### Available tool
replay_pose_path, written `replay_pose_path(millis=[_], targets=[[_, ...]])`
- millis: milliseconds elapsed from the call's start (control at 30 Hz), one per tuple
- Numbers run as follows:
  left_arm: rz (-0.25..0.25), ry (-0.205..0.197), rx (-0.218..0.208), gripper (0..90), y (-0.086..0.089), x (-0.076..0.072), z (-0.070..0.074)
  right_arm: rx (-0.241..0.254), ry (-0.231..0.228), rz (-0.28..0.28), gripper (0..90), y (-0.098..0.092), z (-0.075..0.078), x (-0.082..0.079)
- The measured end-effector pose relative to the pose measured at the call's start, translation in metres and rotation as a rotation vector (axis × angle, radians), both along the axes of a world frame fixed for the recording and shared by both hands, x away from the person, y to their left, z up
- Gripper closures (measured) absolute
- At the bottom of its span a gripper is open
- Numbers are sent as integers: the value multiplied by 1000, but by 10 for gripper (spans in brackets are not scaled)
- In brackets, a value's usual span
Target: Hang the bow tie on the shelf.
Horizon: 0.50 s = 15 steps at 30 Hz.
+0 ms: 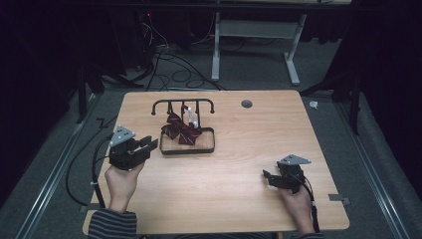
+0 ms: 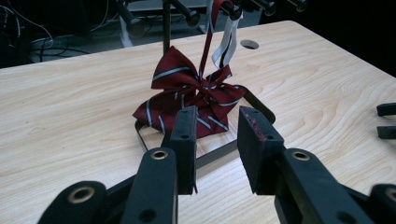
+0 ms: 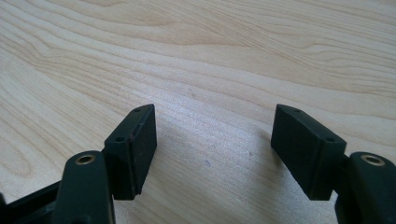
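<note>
A dark red bow tie [image 1: 180, 130] with pale stripes lies inside the base of a black wire stand [image 1: 213, 141], and its strap runs up to the stand's top bar. My left gripper [image 1: 149, 143] sits just left of the stand, pointing at it. In the left gripper view the jaws of my left gripper [image 2: 217, 119] stand apart with nothing between them, and the bow tie [image 2: 187, 91] is a short way beyond the tips. My right gripper [image 1: 267, 177] rests near the table's front right, open over bare wood [image 3: 215, 116].
A round cable hole [image 1: 246, 104] is set in the table's far side, right of the stand. A white strap [image 2: 224, 44] hangs from the stand's bar. Cables and a grey desk frame [image 1: 293, 59] lie on the floor beyond the table.
</note>
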State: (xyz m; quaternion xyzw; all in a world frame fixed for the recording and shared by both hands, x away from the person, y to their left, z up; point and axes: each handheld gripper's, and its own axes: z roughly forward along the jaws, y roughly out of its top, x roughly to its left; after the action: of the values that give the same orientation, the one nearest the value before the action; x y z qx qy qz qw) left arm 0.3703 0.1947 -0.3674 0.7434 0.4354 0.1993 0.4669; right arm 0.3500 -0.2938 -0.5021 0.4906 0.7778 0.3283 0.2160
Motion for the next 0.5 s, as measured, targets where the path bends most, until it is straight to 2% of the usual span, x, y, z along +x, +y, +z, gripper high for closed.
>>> replay_pose_path(millis=[500], targets=[[-3,29,-25,652,7,-11,-22,0,0,0,327,0,0,0]])
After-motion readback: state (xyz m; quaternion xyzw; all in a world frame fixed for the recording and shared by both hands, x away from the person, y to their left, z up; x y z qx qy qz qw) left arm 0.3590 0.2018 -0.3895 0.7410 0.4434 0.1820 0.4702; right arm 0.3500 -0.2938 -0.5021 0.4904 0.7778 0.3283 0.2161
